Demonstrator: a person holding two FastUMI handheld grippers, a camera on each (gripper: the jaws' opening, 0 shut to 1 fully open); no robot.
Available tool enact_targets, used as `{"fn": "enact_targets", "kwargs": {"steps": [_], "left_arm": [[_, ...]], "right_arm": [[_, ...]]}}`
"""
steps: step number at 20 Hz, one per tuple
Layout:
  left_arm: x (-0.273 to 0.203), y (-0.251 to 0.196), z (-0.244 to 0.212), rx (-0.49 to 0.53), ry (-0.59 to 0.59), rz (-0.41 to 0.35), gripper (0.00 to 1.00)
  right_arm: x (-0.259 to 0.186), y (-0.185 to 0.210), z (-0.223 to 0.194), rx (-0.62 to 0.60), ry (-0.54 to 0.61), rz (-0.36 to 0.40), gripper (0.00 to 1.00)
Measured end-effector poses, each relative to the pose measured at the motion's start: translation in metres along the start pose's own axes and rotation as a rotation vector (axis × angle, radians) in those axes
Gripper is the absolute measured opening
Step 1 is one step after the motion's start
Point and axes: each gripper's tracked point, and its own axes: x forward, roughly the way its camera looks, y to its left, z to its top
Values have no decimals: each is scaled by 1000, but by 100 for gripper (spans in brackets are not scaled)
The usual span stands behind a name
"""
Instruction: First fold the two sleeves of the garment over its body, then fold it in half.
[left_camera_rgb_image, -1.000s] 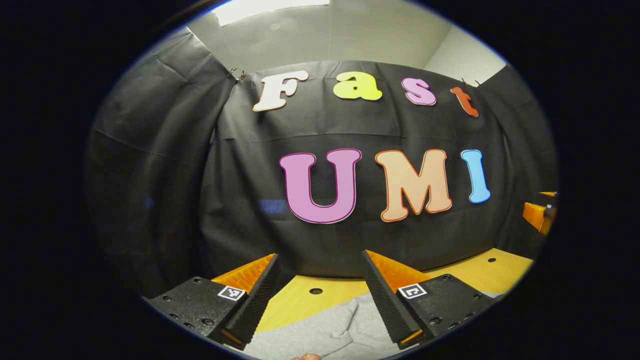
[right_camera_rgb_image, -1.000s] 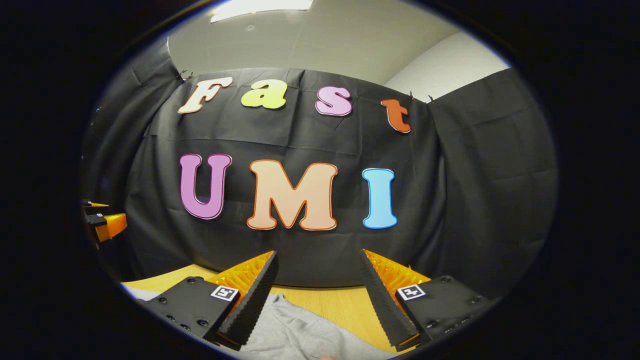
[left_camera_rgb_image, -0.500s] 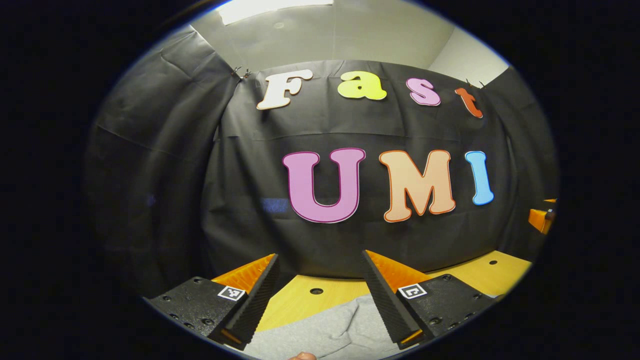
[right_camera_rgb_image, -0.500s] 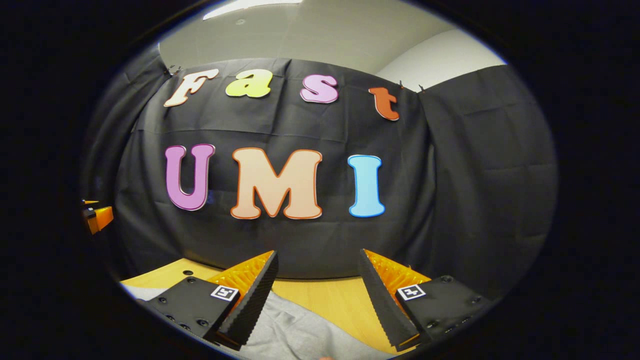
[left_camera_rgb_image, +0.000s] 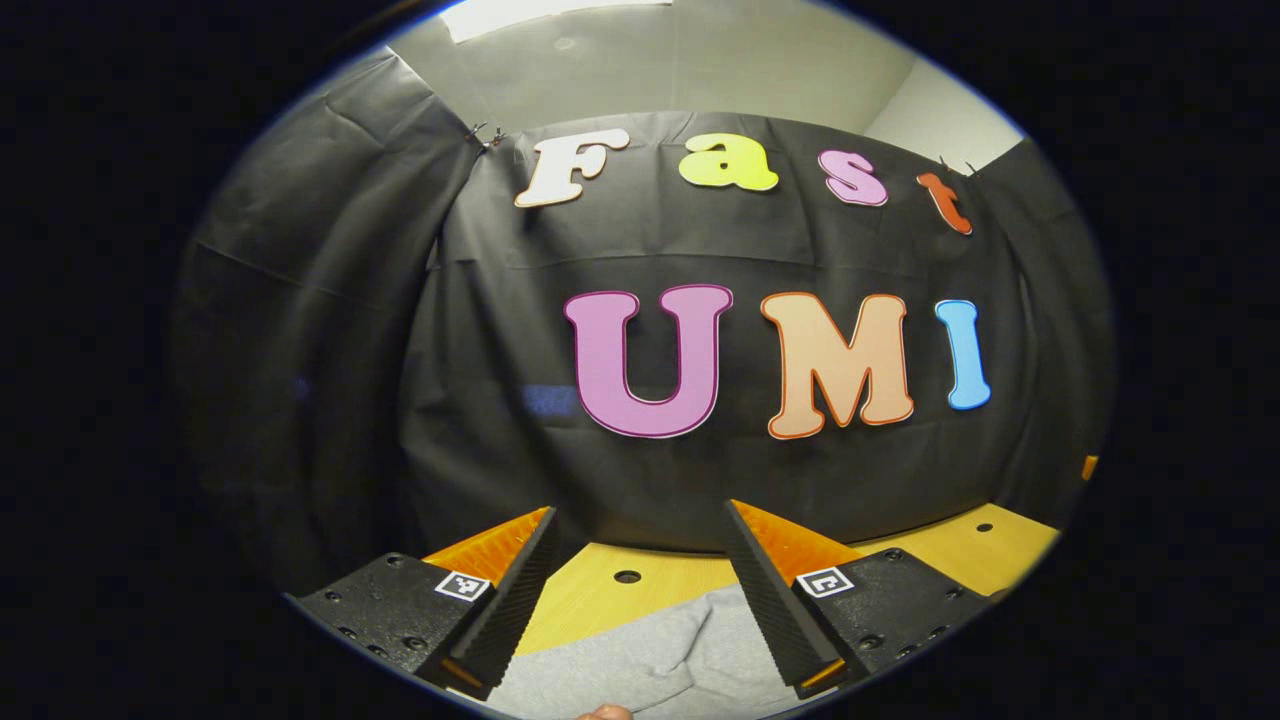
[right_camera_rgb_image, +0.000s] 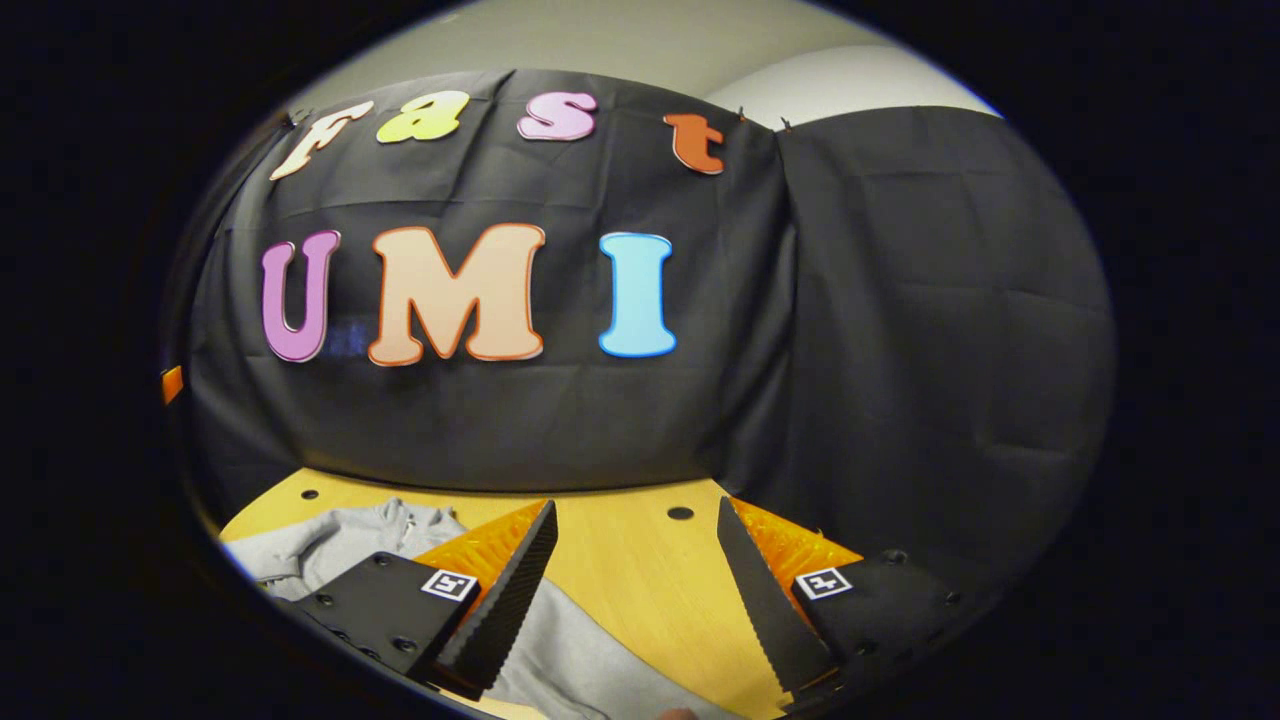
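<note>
A grey garment (left_camera_rgb_image: 660, 655) lies on the wooden table (left_camera_rgb_image: 600, 600), low in the left gripper view, under and between the fingers of my left gripper (left_camera_rgb_image: 640, 545), which stands open above it with nothing held. In the right gripper view the same grey garment (right_camera_rgb_image: 345, 540) spreads from the lower left toward the bottom centre, its collar end near the far table edge. My right gripper (right_camera_rgb_image: 635, 535) is open too, above the garment's right side and bare table (right_camera_rgb_image: 640, 580). A small part of the other gripper (right_camera_rgb_image: 172, 383) shows at the far left edge.
The black cloth wall closes the table's far side and wraps round the right in the right gripper view. Small round holes (right_camera_rgb_image: 680, 513) dot the tabletop. A fingertip (left_camera_rgb_image: 605, 712) shows at the very bottom of the left gripper view.
The right gripper has tilted downward and turned right, so more table and garment now show below it. The left gripper has barely shifted. Both stay open.
</note>
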Motion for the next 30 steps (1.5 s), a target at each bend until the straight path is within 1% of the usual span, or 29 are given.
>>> {"fn": "enact_targets", "kwargs": {"steps": [1, 2, 5, 6, 9, 11, 12, 13, 15, 16, 23, 24, 25, 26, 27, 29, 30], "left_arm": [[0, -1, -2, 0, 7, -2, 97], [0, -3, -3, 1, 11, -4, 95], [-1, -6, -4, 15, 6, -8, 95], [-1, -7, -5, 22, 7, -10, 97], [-1, -11, -10, 29, 22, -17, 97], [-1, -13, -14, 25, 30, -19, 97], [-2, -14, -16, 23, 33, -19, 95], [-1, -15, -18, 21, 38, -22, 97], [0, -19, -22, 22, 47, -28, 97], [0, -21, -24, 24, 51, -32, 95], [3, -35, -28, 28, 60, -57, 95], [3, -37, -30, 27, 64, -60, 92], [4, -38, -31, 26, 68, -62, 95], [4, -39, -33, 26, 70, -64, 92], [4, -39, -34, 27, 74, -64, 95], [4, -38, -35, 34, 79, -65, 95], [4, -39, -35, 39, 80, -66, 95]], "right_arm": [[-1, -9, -15, -9, 28, -5, 99], [-2, -14, -30, -19, 60, -4, 99], [-14, -28, -84, -66, 180, 17, 99], [-20, -31, -101, -79, 220, 27, 99], [-38, -39, -149, -84, 351, 53, 99], [-54, -47, -177, -95, 430, 59, 100], [-61, -51, -188, -102, 463, 59, 100], [-63, -52, -199, -108, 495, 61, 100], [-79, -58, -218, -112, 549, 62, 100], [-85, -60, -226, -115, 576, 60, 100], [-118, -70, -279, -103, 767, 72, 100], [-123, -73, -285, -108, 793, 72, 100], [-128, -77, -293, -112, 819, 67, 100], [-132, -81, -299, -111, 843, 58, 100], [-136, -81, -303, -94, 868, 60, 100], [-136, -81, -306, -39, 886, 39, 100], [-137, -79, -307, -22, 903, 43, 100]]}}
